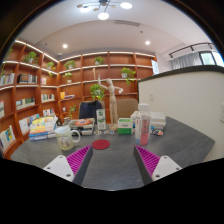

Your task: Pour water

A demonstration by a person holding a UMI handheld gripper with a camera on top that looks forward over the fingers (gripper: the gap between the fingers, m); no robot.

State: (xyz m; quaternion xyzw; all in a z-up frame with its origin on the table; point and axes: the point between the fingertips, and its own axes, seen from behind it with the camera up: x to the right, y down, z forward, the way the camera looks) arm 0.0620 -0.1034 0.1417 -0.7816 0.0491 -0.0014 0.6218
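Spreading wide over a grey table (110,165), hand-held gripper (112,160) empty, wooden shelves (60,70) beyond, ceiling lights (103,14) on.

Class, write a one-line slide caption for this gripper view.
Open hand-held gripper hovers over a grey table, short of a white mug and bottles, bookshelves behind.

Magenta pads (77,158) line the white tongs (112,165). Beneath them the surface (115,160) is grey. Just ahead lies a red disc (101,145); beyond stand orange-brown wooden shelves (100,75).
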